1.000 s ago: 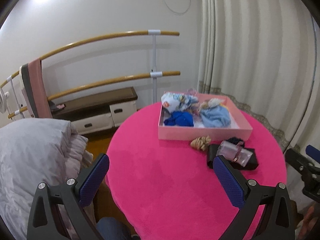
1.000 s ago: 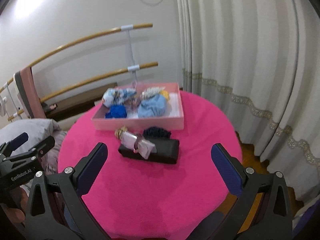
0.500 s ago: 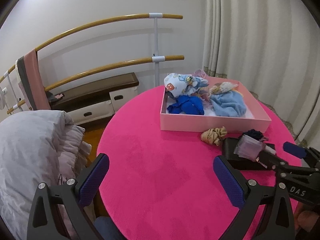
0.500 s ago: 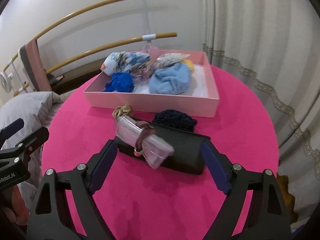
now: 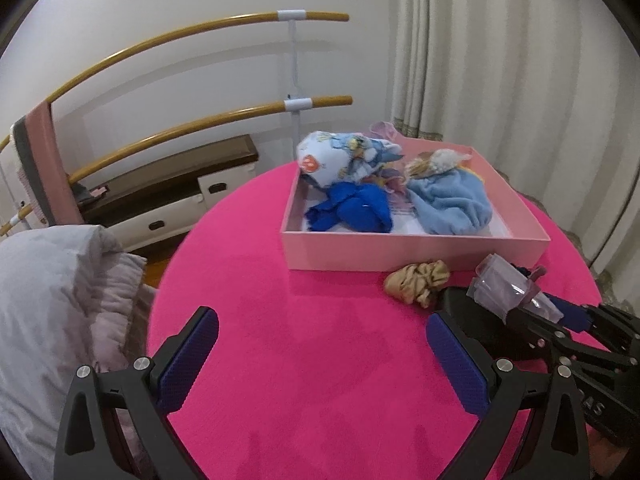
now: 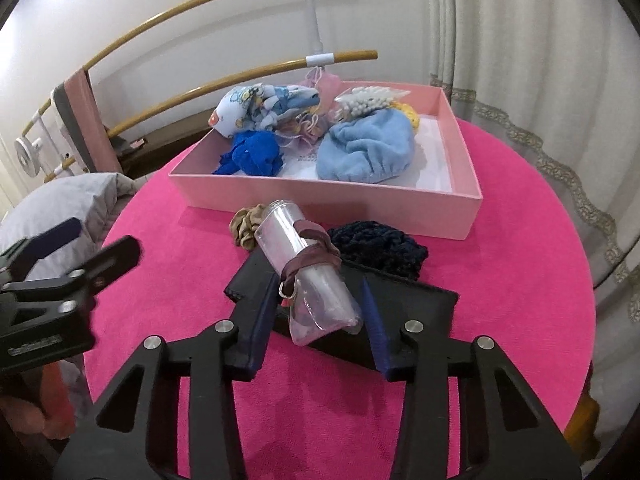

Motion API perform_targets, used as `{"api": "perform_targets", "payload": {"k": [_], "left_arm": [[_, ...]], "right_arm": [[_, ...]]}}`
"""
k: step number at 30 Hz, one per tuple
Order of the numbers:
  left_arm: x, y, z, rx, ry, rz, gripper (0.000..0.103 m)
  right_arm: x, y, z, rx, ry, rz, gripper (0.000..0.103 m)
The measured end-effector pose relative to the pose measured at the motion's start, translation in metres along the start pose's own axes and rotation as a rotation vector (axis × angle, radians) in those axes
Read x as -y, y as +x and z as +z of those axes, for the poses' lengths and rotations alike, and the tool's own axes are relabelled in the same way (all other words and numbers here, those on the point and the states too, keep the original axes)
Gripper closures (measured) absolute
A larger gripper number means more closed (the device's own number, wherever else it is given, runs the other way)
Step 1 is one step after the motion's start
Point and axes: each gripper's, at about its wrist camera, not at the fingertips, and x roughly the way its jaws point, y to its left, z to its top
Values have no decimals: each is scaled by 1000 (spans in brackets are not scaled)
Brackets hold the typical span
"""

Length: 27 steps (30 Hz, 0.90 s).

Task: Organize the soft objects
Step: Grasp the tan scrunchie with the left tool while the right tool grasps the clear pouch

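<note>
A pink box (image 6: 460,204) (image 5: 400,252) on the round pink table holds a light blue cloth (image 6: 368,148), a dark blue cloth (image 6: 250,154) and a printed cloth (image 6: 260,106). In front of it lie a tan scrunchie (image 5: 418,280) (image 6: 244,224), a dark knitted piece (image 6: 380,248) and a clear plastic pouch (image 6: 308,276) wrapped by a maroon band, on a black case (image 6: 424,308). My right gripper (image 6: 320,320) has its fingers closed in around the pouch's near end. My left gripper (image 5: 324,356) is open and empty above the bare table.
A grey and pink quilt (image 5: 52,292) lies left of the table. Wooden rails (image 5: 200,124) and a low bench (image 5: 168,184) stand behind it. Curtains (image 5: 500,60) hang at the right. The table's edge (image 6: 580,240) curves close at the right.
My right gripper has moved forward to the pouch and its fingers have narrowed around it. My left gripper has come nearer the table and stays open.
</note>
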Motion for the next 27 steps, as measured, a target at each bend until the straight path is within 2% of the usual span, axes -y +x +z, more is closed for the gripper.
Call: {"api": "perform_targets", "payload": {"k": [10, 14, 16, 17, 18, 21, 27], "left_arm": [[28, 66, 18, -58, 40, -29, 0], [33, 86, 20, -75, 50, -30, 0], [34, 95, 21, -81, 50, -30, 0], [35, 99, 22, -85, 50, -29, 0], [35, 103, 23, -87, 50, -26, 0], [37, 113, 26, -88, 48, -28, 0], [34, 127, 28, -106, 23, -58, 3]], "right_arm": [[9, 4, 0, -7, -5, 12, 63], [8, 11, 3, -25, -38, 14, 55], [10, 16, 4, -27, -42, 15, 55], [12, 18, 5, -27, -37, 21, 57], [12, 19, 5, -26, -37, 22, 63], [12, 18, 3, -18, -35, 22, 67], [14, 17, 3, -24, -33, 28, 67]]}}
